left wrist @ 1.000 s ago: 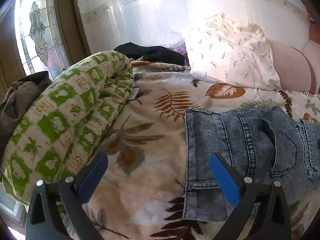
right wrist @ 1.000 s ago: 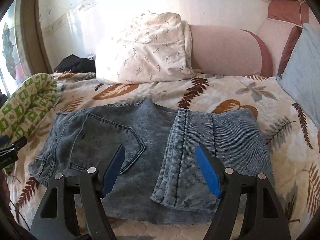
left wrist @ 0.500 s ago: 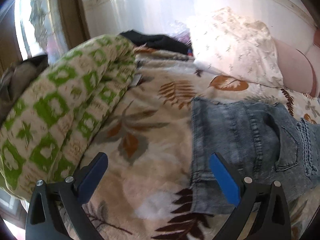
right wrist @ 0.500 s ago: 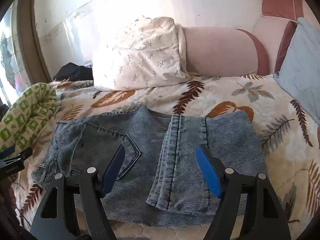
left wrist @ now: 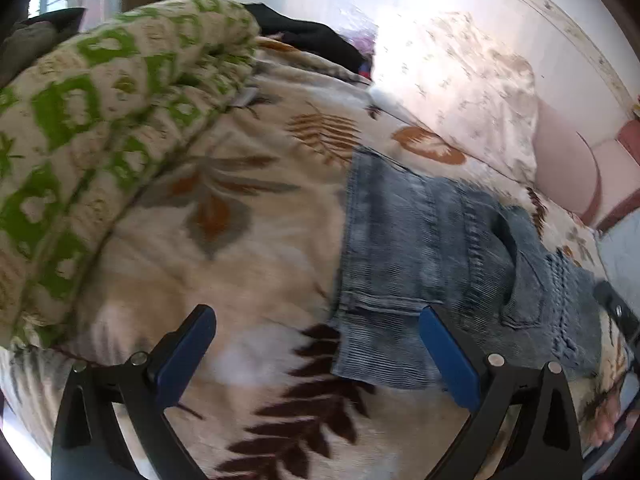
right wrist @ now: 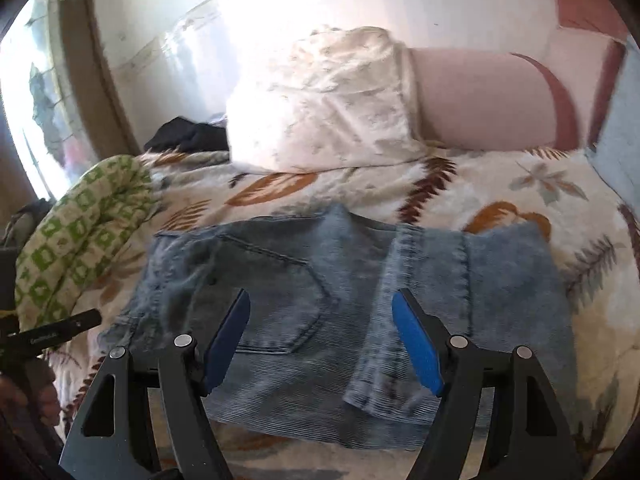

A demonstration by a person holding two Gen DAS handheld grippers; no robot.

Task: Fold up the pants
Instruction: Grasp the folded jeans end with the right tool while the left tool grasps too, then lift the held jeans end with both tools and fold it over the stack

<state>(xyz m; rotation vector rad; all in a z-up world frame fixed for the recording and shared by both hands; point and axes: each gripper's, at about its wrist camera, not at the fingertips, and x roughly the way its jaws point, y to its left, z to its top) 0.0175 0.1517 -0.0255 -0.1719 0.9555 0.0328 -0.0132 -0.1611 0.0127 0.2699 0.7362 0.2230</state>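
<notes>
Both grippers: jaws apart, nothing between the blue pads.
Pants: faded blue denim jeans (right wrist: 344, 300), already folded into a short stack, lying flat on the leaf-print cream blanket (right wrist: 500, 184).
Left gripper (left wrist: 316, 356): has tipped downward and swung toward the waistband corner of the jeans (view is blurred).
Right gripper (right wrist: 320, 340): hovers over the near edge, barely shifted.
Meaning: probably lining up to take the waistband end for another fold.
Nearby: green-and-cream patterned quilt roll (left wrist: 100, 128) left of the jeans, not touching them.
</notes>
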